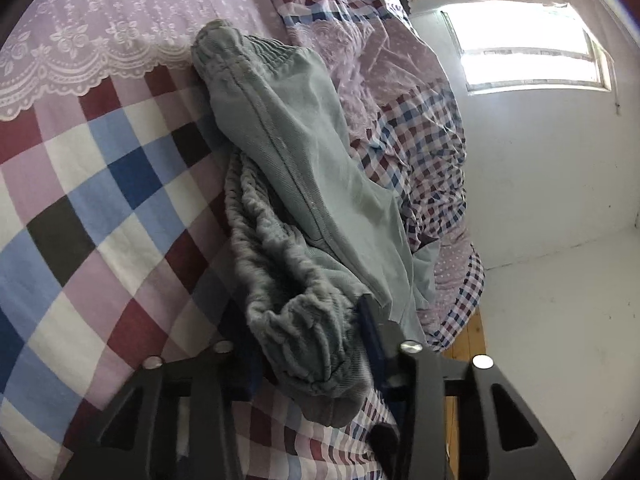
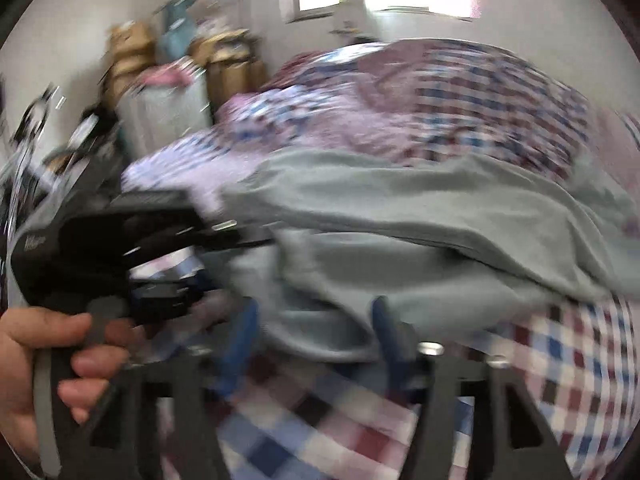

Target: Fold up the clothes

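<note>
Two grippers work soft grey trousers [image 1: 304, 184] on the checked bed [image 1: 100, 200]: left gripper [image 1: 308, 356] pinches the bunched elastic waistband (best hold) at six o'clock; right gripper [image 2: 316, 332], unclenched, straddles limp cloth

The left wrist camera sits just behind the left tool [image 1: 308, 344] and looks down along it, very near the grey-green trousers [image 1: 304, 168] on the checked bed [image 1: 100, 200], with a window [image 1: 528, 52] at the upper right. The right wrist camera looks from behind the right tool [image 2: 312, 332], blurred, across the same trousers [image 2: 420, 216] and bed [image 2: 568, 360] toward a wall with stacked boxes [image 2: 224, 64]. Both views share the trousers and bed.
</note>
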A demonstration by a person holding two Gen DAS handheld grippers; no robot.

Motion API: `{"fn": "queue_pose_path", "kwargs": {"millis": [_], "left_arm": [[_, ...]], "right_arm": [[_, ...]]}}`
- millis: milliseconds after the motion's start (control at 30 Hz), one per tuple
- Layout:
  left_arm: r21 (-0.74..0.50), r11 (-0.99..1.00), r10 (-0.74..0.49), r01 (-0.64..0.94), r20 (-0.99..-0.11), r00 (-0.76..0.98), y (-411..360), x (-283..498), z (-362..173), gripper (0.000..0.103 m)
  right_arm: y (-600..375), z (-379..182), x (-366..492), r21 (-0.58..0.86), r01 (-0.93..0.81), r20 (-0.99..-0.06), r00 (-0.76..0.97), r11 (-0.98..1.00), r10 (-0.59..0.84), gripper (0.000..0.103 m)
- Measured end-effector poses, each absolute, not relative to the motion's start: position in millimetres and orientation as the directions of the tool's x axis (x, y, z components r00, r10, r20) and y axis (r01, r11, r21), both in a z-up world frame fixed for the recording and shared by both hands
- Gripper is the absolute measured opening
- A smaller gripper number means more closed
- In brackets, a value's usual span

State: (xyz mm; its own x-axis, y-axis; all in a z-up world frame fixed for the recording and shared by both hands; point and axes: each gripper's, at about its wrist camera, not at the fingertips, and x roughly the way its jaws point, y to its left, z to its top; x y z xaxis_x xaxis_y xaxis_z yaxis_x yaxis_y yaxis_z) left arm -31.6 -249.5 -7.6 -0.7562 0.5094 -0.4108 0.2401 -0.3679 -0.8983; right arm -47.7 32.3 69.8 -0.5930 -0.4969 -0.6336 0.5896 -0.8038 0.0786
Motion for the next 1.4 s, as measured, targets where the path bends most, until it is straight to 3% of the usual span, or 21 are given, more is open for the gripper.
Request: {"fn": "queue_pose_path", "kwargs": {"millis": [133,300,467,667,700,733,767,900,1067,1400], "left_arm": [[-0.896,-0.384,0.483,0.222,-0.399,-0.779,-254,-27,-2,0.031],[-0.888,-0.409,0.47,0.21,-0.402,-0.786,-256,-24,2,0.03],[-0.876,-0.438,0.462,0.203,-0.413,-0.785,-258,-22,3,0.03],[-0.872,-0.455,0.448,0.179,-0.398,-0.8,-263,-19,9,0.029],[-0.871,-0.459,0.447,0.177,-0.399,-0.8,-264,-19,10,0.028],[-0.87,-0.461,0.447,0.177,-0.4,-0.8,-264,-20,10,0.028],[-0.869,-0.463,0.448,0.177,-0.402,-0.799,-265,-20,11,0.028],[-0.866,-0.466,0.448,0.18,-0.406,-0.796,-267,-21,11,0.028],[-0.866,-0.463,0.432,0.187,-0.405,-0.806,-279,-15,16,0.027],[-0.843,-0.494,0.402,0.214,-0.44,-0.803,-309,17,29,0.027]], "right_arm": [[101,56,-82,0.241,0.43,-0.645,-0.599,-0.87,-0.474,0.073],[177,19,-134,0.504,0.184,-0.66,-0.548,-0.844,-0.514,0.073],[206,-3,-176,0.673,0.084,-0.588,-0.542,-0.734,-0.601,0.073],[186,-5,-208,0.611,0.111,-0.608,-0.569,-0.784,-0.554,0.068],[182,-6,-212,0.586,0.114,-0.623,-0.57,-0.803,-0.536,0.05],[178,-7,-214,0.557,0.106,-0.645,-0.57,-0.824,-0.509,0.018],[174,-7,-214,0.53,0.103,-0.66,-0.573,-0.842,-0.486,0.007],[166,8,-199,0.461,0.133,-0.653,-0.618,-0.877,-0.437,0.0],[156,29,-165,0.398,0.161,-0.651,-0.644,-0.903,-0.402,0.0],[143,53,-66,0.44,0.185,-0.625,-0.639,-0.879,-0.448,0.0]]}}
